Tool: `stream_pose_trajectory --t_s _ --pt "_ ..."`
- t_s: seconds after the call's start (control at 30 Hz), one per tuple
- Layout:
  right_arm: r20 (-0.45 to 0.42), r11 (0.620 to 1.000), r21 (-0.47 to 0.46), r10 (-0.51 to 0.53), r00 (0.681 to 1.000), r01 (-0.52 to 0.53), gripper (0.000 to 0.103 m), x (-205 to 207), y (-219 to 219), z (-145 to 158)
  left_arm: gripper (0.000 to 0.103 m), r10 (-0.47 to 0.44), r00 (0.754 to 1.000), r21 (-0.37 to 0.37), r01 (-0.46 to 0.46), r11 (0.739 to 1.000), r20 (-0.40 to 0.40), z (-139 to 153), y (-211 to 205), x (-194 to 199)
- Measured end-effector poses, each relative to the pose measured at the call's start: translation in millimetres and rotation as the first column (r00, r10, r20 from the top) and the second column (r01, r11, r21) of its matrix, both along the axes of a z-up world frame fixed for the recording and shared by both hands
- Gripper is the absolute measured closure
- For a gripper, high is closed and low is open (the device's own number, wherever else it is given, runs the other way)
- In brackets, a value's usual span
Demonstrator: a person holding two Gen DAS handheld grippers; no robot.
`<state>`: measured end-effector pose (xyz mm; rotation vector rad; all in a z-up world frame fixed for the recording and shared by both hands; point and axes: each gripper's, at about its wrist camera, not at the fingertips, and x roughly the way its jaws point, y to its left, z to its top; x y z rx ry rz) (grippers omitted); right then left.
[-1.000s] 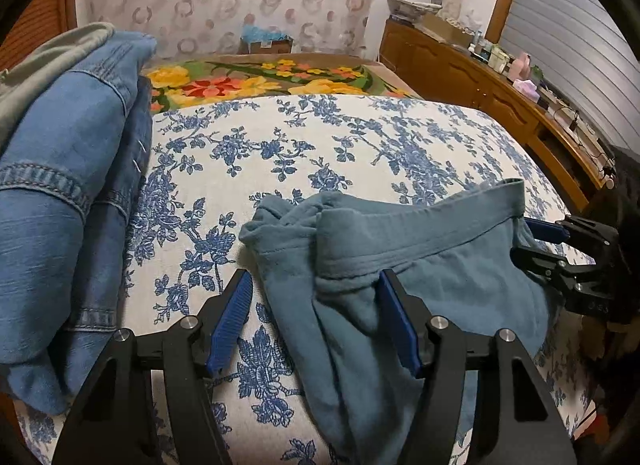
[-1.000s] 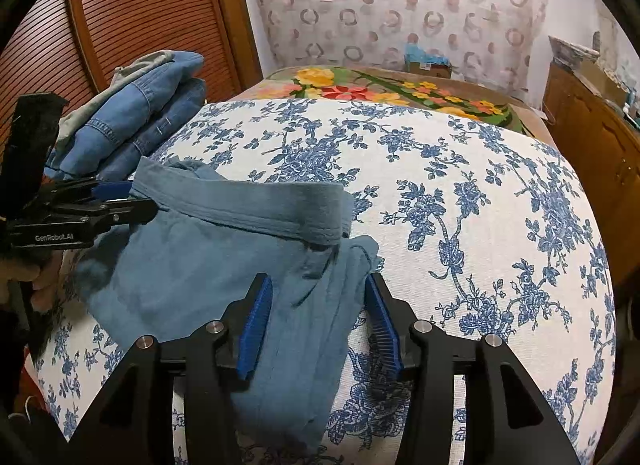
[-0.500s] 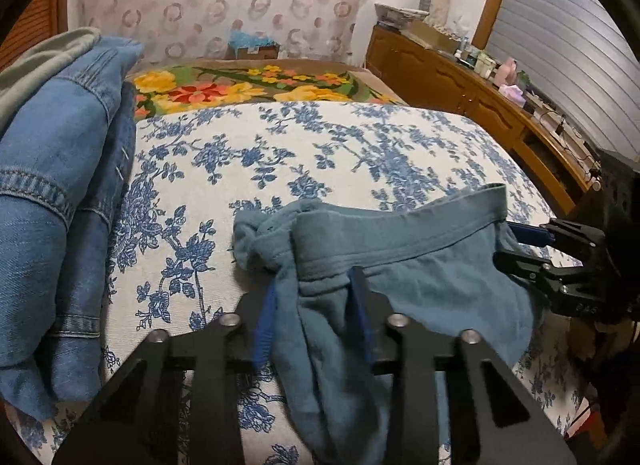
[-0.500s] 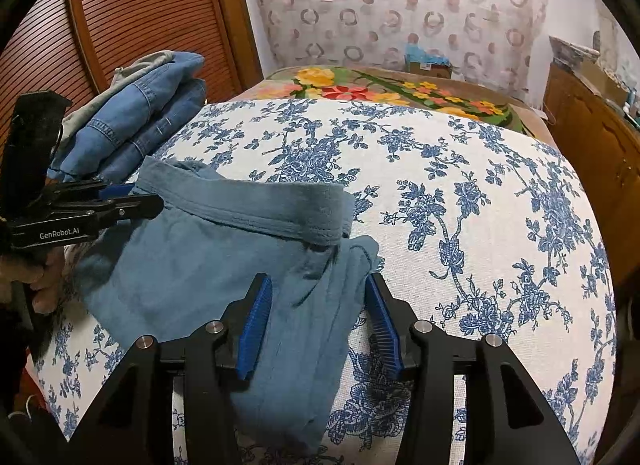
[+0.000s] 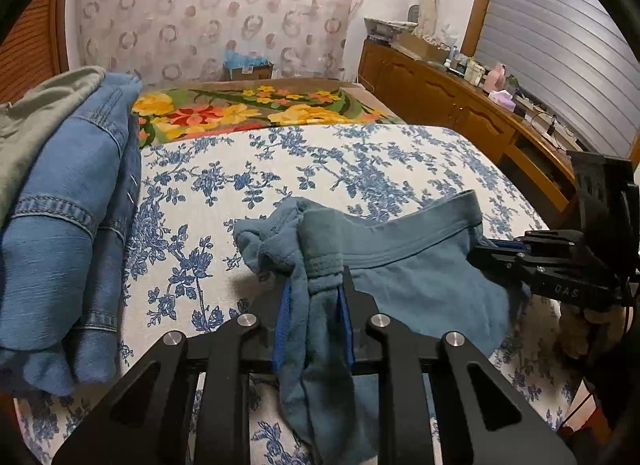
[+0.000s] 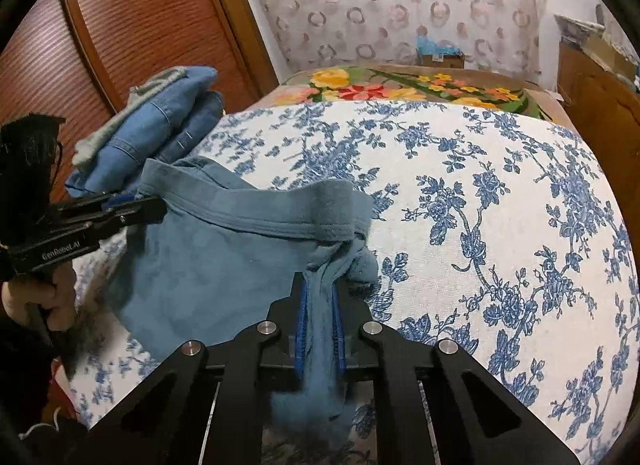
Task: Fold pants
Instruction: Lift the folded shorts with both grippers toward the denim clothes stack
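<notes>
Both grippers, left gripper (image 5: pixel 313 317) and right gripper (image 6: pixel 319 319), are black with blue-padded jaws, silver screws, white "GenRobot.AI" lettering.

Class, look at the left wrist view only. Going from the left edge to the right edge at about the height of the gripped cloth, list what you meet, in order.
folded jeans → floral bedspread → left gripper shut on teal pants → right gripper, pinching the pants' far end.
</notes>
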<state>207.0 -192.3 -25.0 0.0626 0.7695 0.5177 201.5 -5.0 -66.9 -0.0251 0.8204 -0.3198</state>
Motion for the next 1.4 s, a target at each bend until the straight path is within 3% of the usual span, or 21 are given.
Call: stream_pose_trajectory --t_s 1.03,1.4 --pt "0.244 0.999 0.031 -0.019 0.969 0.012 0.094 -121 -26 65 0.084 -0.043 0.976 0.01 0.042 0.999 0.215 77 -21 -90" --pt "0.304 1.0 0.011 0.013 0.953 -0.017 0.094 -136 -21 84 0.084 -0.009 0.968 0.01 0.007 1.0 0.253 93 -9 -108"
